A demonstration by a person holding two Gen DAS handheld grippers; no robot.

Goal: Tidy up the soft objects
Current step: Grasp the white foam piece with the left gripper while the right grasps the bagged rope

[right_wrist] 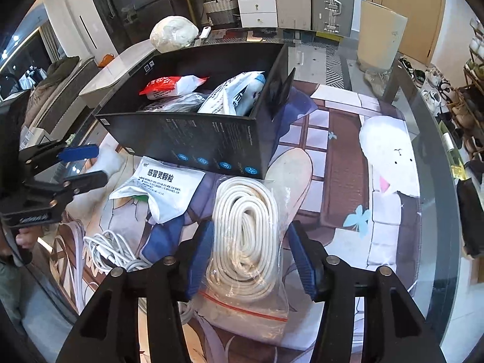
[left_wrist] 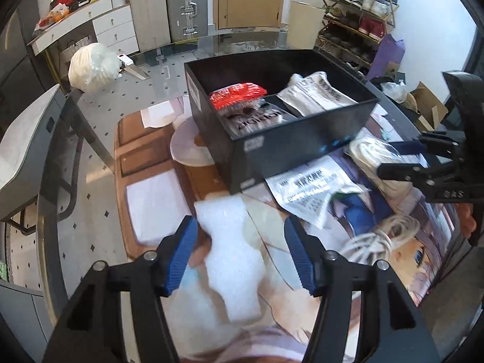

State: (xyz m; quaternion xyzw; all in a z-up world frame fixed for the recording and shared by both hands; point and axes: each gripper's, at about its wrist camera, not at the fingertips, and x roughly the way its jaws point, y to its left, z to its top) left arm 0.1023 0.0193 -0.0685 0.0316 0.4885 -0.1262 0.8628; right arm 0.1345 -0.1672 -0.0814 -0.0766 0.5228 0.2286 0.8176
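Between the spread blue-padded fingers of our left gripper (left_wrist: pixel 240 254) lies a white bubble-wrap foam piece (left_wrist: pixel 233 254), flat on the printed anime-pattern table mat (left_wrist: pixel 302 317). Its edge lies at the left pad, while the right pad stands clear of it. We hold this gripper wide and it clasps nothing.

Our right gripper (right_wrist: pixel 251 257) is likewise wide, its fingers straddling a clear zip bag of coiled white cable (right_wrist: pixel 245 230). We cannot tell whether the pads touch the plastic.

Beyond both tools stands one black open-topped cardboard box (left_wrist: pixel 302 148), divided inside. We count three soft packs in it: a red-and-white plastic packet (left_wrist: pixel 237 93), a dark printed pouch (left_wrist: pixel 257 118) under it, and a white printed pouch (left_wrist: pixel 317 90) in the other compartment.

On the mat we count four loose things: the foam piece, the bagged cable, one white medicine sachet with Chinese print (right_wrist: pixel 166 187) just beside the box front, and one loose bundle of thin white cord (right_wrist: pixel 115 248) near the sachet.
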